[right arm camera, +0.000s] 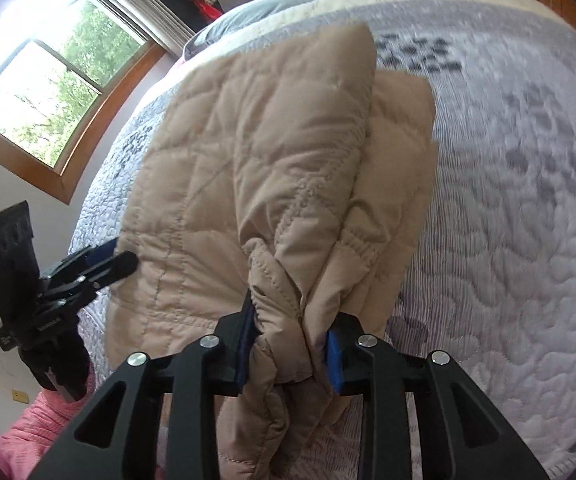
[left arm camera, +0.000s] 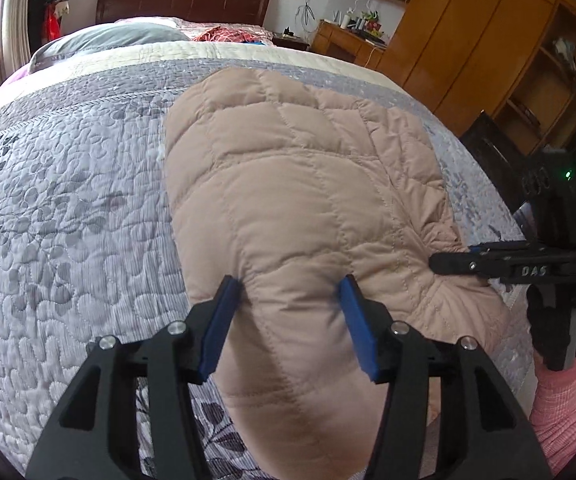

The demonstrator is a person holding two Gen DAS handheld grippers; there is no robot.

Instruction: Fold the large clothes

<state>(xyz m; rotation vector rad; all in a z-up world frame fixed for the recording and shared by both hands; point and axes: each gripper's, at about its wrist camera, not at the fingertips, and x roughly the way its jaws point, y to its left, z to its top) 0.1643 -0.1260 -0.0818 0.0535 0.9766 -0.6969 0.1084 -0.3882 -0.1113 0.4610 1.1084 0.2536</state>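
Observation:
A beige quilted down jacket (left arm camera: 300, 184) lies folded on the grey floral bedspread (left arm camera: 67, 208). My left gripper (left arm camera: 290, 288) has its blue pads wide apart on either side of a puffy fold at the jacket's near end, not closed on it. My right gripper (right arm camera: 291, 326) is shut on a bunched cuff and hem of the jacket (right arm camera: 255, 152) at its right edge. The right gripper also shows in the left wrist view (left arm camera: 448, 262), and the left gripper in the right wrist view (right arm camera: 117, 258) at the jacket's left edge.
The bed's dark headboard (left arm camera: 183, 2) and pillows are at the far end. A wooden wardrobe (left arm camera: 468, 40) and desk stand to the right. A window (right arm camera: 47, 92) is on the left wall. The person's pink sleeve (left arm camera: 560, 404) is at the lower right.

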